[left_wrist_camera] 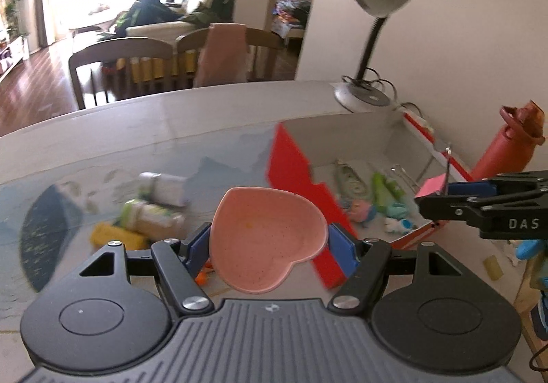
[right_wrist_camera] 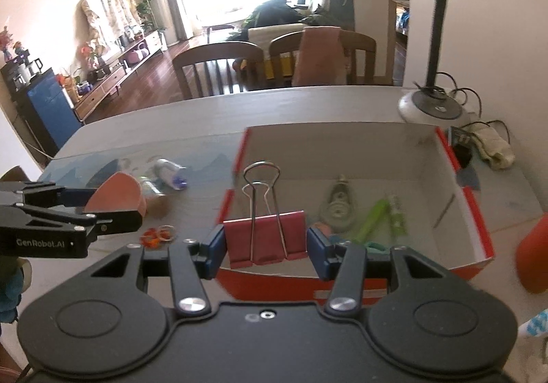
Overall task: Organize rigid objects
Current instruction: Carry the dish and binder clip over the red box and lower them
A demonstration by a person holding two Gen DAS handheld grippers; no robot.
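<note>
Left fingers (left_wrist_camera: 269,246) clamp the pink heart dish (left_wrist_camera: 267,239), held just left of the red box (right_wrist_camera: 472,212). Right fingers (right_wrist_camera: 265,254) clamp the pink binder clip (right_wrist_camera: 263,235) at the box's near wall. We see both clear of the counter (right_wrist_camera: 171,119).

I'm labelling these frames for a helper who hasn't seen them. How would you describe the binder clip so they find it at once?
Start at the red-edged box on the table, below the lamp. Just in front of its near wall, the right gripper holds the binder clip between blue pads. It is pink with silver wire handles standing upright, unlike the green and teal toys lying inside the box.
</note>
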